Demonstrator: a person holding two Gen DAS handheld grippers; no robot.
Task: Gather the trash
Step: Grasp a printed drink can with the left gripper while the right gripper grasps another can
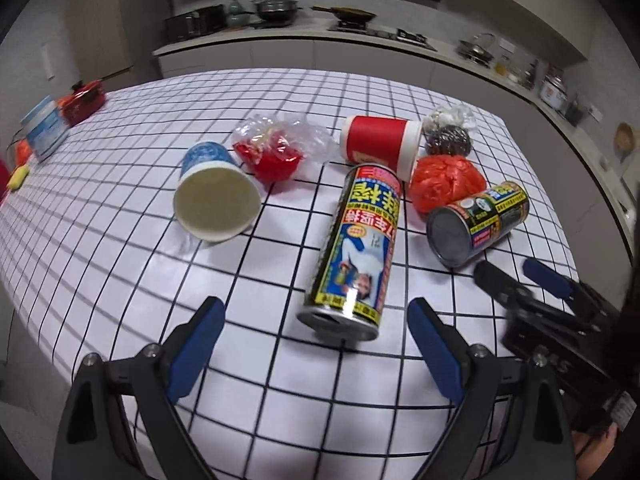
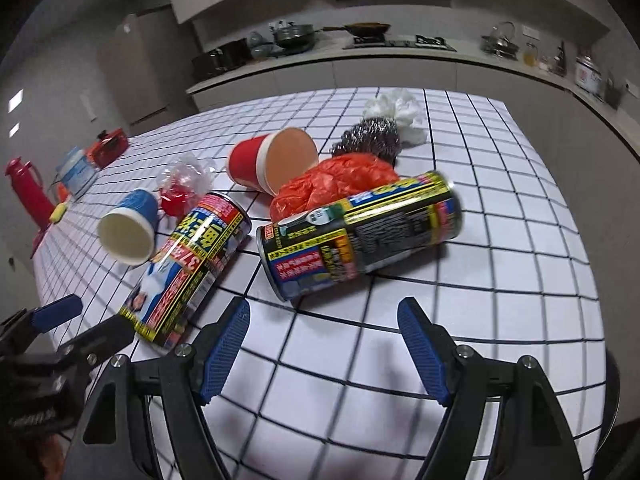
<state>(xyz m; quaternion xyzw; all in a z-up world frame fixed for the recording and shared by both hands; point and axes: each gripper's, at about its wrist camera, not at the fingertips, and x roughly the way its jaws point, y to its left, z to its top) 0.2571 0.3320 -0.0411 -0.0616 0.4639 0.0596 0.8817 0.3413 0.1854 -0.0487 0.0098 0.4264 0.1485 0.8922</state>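
Observation:
Trash lies on a white grid-patterned table (image 1: 120,264). A tall printed can (image 1: 356,248) lies on its side just ahead of my open, empty left gripper (image 1: 316,318). A second, darker can (image 2: 356,236) lies ahead of my open, empty right gripper (image 2: 324,318); it also shows in the left wrist view (image 1: 476,222). Behind them lie a blue paper cup (image 1: 214,192), a red paper cup (image 1: 380,142), a crumpled orange bag (image 1: 444,182), a clear wrapper with red pieces (image 1: 276,148) and a steel scourer (image 2: 370,134).
A white crumpled bag (image 2: 396,112) lies at the far side. At the table's left end stand a red pot (image 1: 84,100), a blue-white container (image 1: 44,126) and a red flask (image 2: 26,188). A kitchen counter (image 2: 360,54) with cookware runs behind.

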